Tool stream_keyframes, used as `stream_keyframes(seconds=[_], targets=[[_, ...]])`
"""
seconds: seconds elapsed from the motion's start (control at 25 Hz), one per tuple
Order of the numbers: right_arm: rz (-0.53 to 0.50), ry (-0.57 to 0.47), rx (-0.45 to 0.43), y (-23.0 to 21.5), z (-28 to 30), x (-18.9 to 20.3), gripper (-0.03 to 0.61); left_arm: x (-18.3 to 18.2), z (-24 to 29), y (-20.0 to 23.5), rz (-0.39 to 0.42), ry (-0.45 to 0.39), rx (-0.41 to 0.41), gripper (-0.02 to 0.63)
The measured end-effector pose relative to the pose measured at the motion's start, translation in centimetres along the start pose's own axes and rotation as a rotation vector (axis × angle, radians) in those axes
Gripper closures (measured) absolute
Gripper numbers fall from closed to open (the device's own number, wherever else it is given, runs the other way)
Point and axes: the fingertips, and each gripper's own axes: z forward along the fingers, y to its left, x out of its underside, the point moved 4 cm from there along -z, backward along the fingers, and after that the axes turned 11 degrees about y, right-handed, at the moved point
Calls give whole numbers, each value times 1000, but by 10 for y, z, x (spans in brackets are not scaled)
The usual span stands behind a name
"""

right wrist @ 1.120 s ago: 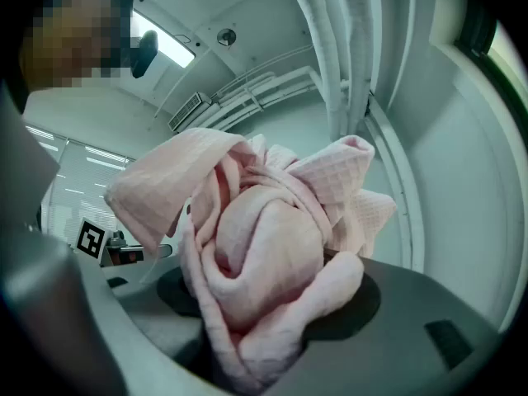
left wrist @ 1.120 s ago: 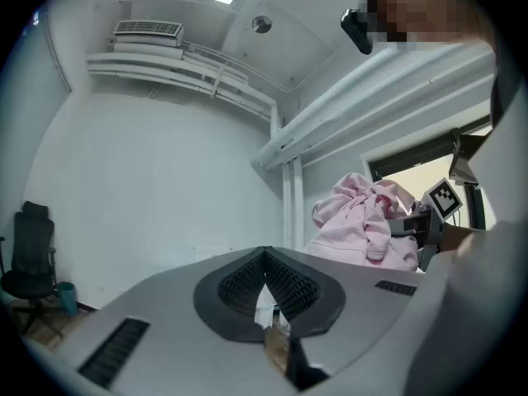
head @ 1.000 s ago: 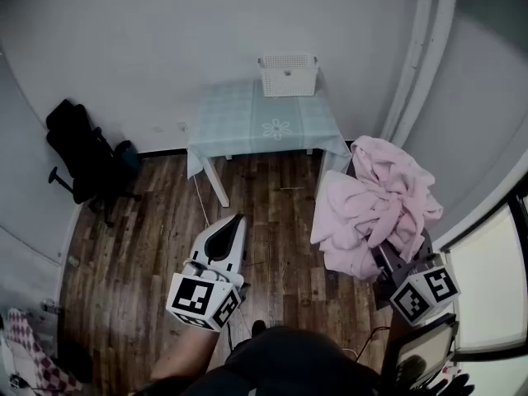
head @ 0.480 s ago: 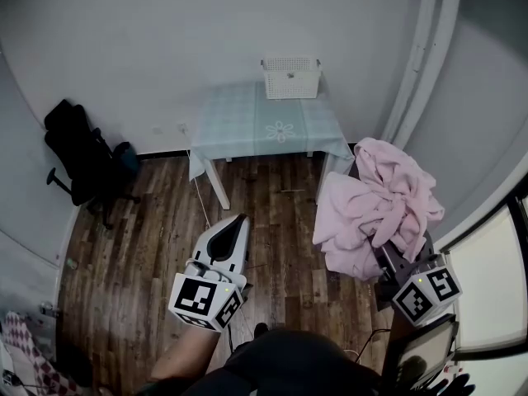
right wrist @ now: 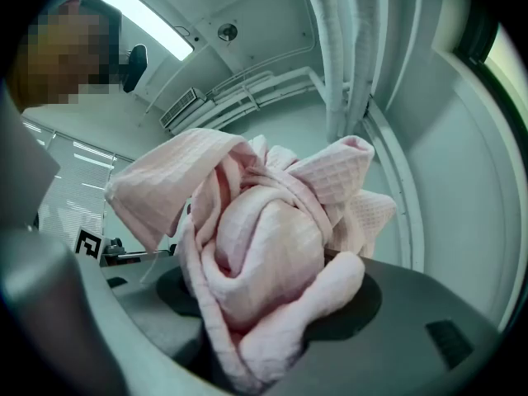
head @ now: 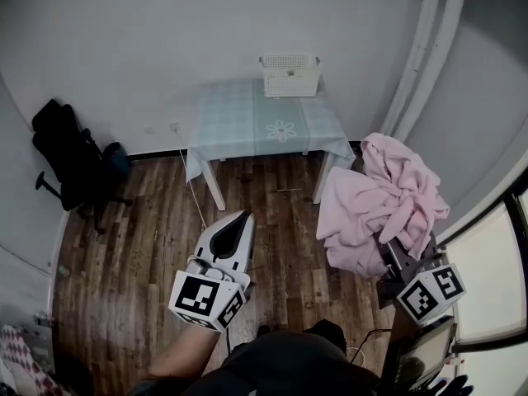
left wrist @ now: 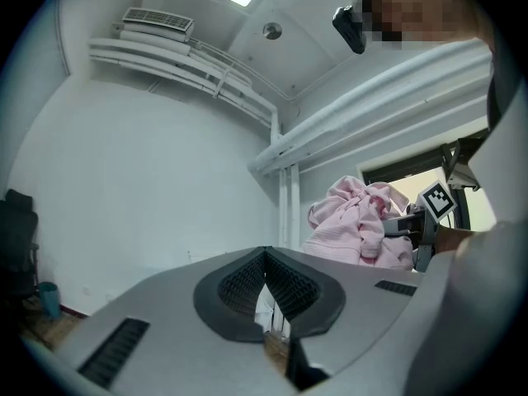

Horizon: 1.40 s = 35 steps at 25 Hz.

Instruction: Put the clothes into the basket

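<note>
- Left gripper (head: 241, 218): I read its jaws as closed, pad against pad, with nothing between them. It points level towards the table and hangs over the floor in front of it. The marker cube is at the near end, and a bare forearm (head: 177, 360) is behind it.
- Right gripper (head: 396, 259): I see the jaws standing wide and pressed onto the clothes. Its own view shows the cloth filling the gap and spilling over both jaws. The marker cube is at the lower right of the head view.
- Clothes (head: 381, 203): one pink waffle-weave bundle, bunched and twisted. It is held clear of the floor in the right gripper. In the head view it hangs to the right of the table, near the front right corner. In the left gripper view it shows at the right, beside the other gripper's cube.
- Basket (head: 289, 74): white, with perforated walls, upright. It sits on the far edge of the table by the wall, towards the right end. I can see nothing inside it from here. It is well apart from the clothes.
- Table (head: 247, 126): white legs, covered by a pale checked cloth with a flower motif near the front edge.
- Floor (head: 140, 254): dark wood planks.
- Chair (head: 70, 159): black, at the left by the wall, well apart from both grippers.
- Pipes (head: 421, 56): white verticals in the right corner, behind the clothes.
</note>
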Motion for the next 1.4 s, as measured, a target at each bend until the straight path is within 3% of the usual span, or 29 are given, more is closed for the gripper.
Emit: stream_keyframes(seconds=[0.24, 0.48, 1.16, 1.4], targets=[[10, 34, 2, -39, 60, -16, 267, -10, 60, 33, -17, 22, -10, 604], [45, 42, -48, -118, 142, -37, 267, -21, 160, 57, -33, 58, -64, 604], [-37, 19, -119, -119, 145, -42, 267, -31, 168, 43, -5, 33, -130, 604], [-33, 36, -187, -203, 215, -59, 267, -39, 264, 54, -8, 72, -203, 604]])
